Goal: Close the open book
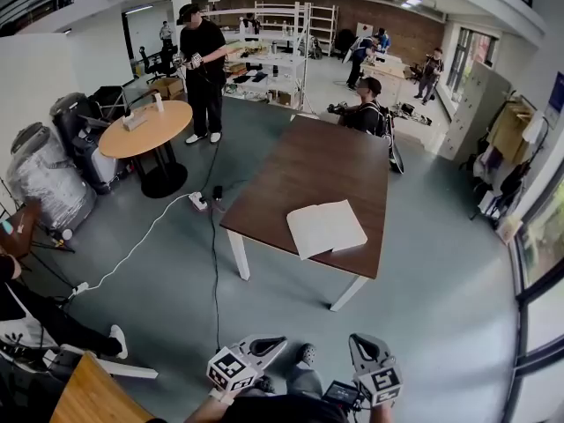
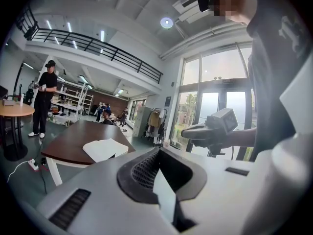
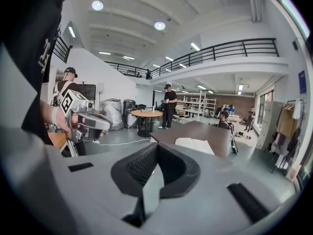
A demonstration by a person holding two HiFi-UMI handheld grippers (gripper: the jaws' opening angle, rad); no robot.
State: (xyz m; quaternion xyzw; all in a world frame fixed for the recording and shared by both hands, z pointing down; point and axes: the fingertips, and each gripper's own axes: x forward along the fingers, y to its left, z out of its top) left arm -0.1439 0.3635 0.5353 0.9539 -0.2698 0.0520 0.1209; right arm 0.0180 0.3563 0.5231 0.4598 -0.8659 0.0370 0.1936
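Note:
An open white book (image 1: 326, 227) lies flat near the front right corner of a dark brown table (image 1: 300, 170). Both grippers hang low in the head view, well short of the table and apart from the book. My left gripper (image 1: 271, 346) is shut with nothing in it, and so is my right gripper (image 1: 363, 344). The left gripper view shows the book (image 2: 104, 149) far ahead on the table (image 2: 68, 143), with the right gripper (image 2: 191, 131) beside it. From the right gripper view the book (image 3: 194, 145) lies ahead, and the left gripper (image 3: 100, 124) is at the left.
A white cable and a power strip (image 1: 198, 203) cross the floor left of the table. A round wooden table (image 1: 145, 130) stands at the back left, with a person (image 1: 204, 64) beside it. Another person (image 1: 366, 108) sits at the brown table's far end. Wrapped bundles (image 1: 44, 179) line the left.

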